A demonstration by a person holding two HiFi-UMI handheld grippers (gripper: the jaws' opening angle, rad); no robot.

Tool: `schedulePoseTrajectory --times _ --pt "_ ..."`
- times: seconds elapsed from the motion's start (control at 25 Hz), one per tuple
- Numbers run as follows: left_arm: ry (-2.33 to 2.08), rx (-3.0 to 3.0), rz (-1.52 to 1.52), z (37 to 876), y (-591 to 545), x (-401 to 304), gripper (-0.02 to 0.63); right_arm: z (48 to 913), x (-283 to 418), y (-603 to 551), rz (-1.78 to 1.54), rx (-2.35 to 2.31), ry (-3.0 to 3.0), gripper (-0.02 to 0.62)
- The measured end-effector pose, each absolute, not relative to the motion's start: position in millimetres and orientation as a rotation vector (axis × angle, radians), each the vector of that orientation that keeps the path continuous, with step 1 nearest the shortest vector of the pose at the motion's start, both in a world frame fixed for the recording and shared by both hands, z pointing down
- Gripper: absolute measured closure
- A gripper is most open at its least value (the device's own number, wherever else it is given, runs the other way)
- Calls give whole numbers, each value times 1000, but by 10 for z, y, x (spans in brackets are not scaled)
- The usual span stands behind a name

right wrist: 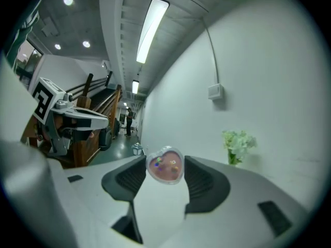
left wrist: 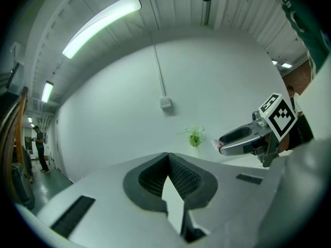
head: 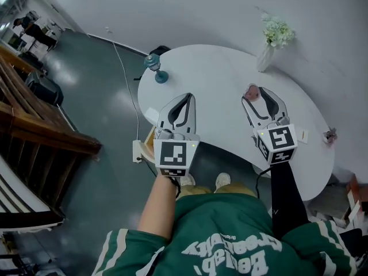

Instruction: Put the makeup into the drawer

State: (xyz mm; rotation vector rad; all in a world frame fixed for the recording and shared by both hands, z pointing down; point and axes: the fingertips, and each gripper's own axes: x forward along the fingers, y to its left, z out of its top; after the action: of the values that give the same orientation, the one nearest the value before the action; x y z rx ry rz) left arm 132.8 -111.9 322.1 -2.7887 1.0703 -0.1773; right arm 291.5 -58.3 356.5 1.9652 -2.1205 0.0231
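1. The makeup (right wrist: 165, 165) is off the counter (head: 218, 68) and up in the air, pinched between the fingers (right wrist: 206, 182) of the right gripper (head: 257, 92), out over the counter
2. The left gripper (head: 187, 96) carries nothing; its fingers (left wrist: 152, 177) are pressed together, tip to tip, and it is held over the near left rim
3. So I'd judge the pick-up done and the rest yet to do: carry it to the drawer, set it inside, let go. I can't make out a drawer for sure; a tan edge (head: 150, 138) pokes out under the near left rim and may be it
4. The makeup is a small heart-shaped case with a clear glossy shell, pink inside with a few coloured specks; it looks hard and slick, so the grip on its curved sides could slip
5. The fingers are dark ribbed pads, rubbery by the look, set in smooth pale grey shells
6. The counter is a smooth white slab with a rounded, bean-like outline; a white vase (head: 265, 57) of pale flowers (head: 278, 31) stands at its far side, and a teal thing (head: 155, 68) near the left rim
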Motion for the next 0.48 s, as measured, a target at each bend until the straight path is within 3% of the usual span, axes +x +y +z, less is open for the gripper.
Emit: schedulePoseTrajectory --times 0.48 --pt "1351 -2678 -226 3241 -1653 -482 606 3638 1043 -1526 14 1691 -2349 356"
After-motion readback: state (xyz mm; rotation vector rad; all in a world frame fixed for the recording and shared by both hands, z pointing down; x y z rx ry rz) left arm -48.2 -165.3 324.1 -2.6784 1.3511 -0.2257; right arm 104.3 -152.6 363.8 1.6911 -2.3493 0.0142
